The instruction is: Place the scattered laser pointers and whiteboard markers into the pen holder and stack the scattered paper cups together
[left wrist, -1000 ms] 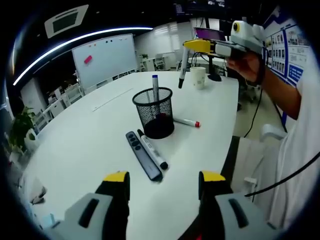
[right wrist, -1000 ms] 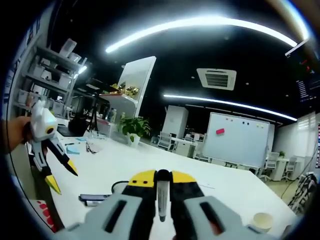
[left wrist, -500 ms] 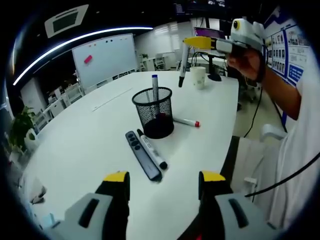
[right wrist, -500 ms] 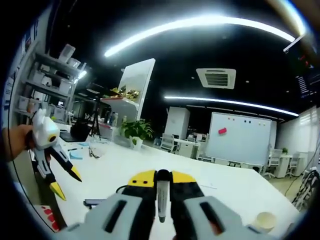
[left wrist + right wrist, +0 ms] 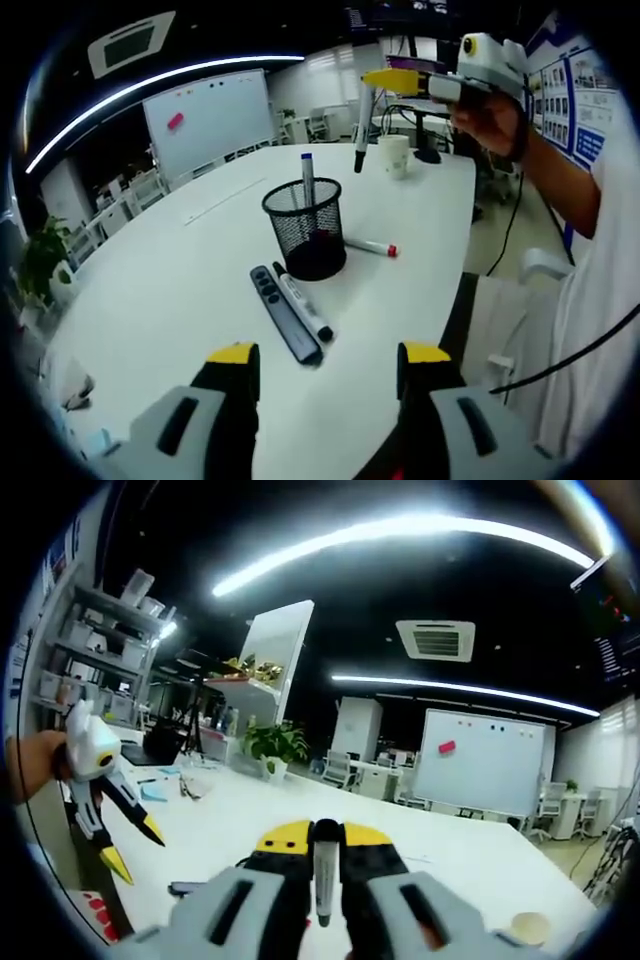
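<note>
In the left gripper view, the left tool (image 5: 326, 365) hung low over the white table (image 5: 150, 290), its yellow-tipped jaws apart and empty. Just ahead of the jaws lay a dark laser pointer (image 5: 285, 313) and a whiteboard marker (image 5: 303, 306) side by side, touching. Beyond them stood the black mesh pen holder (image 5: 305, 228) with a blue-capped marker (image 5: 308, 178) upright inside. A red-capped marker (image 5: 371, 246) lay just to the right of the holder. Farther off, high and to the right, the right tool (image 5: 392, 82) was held by a person's hand (image 5: 492, 118), clamped on a dark marker (image 5: 362, 126) that hung tip-down above the table beyond the holder. A paper cup (image 5: 396, 155) stood on the table behind it.

In the right gripper view, the right tool (image 5: 320, 842) had its jaws closed on that marker (image 5: 321, 872), which stood upright between them. The left tool (image 5: 128, 842) showed far left, jaws apart. A paper cup (image 5: 527, 927) sat low to the right.
</note>
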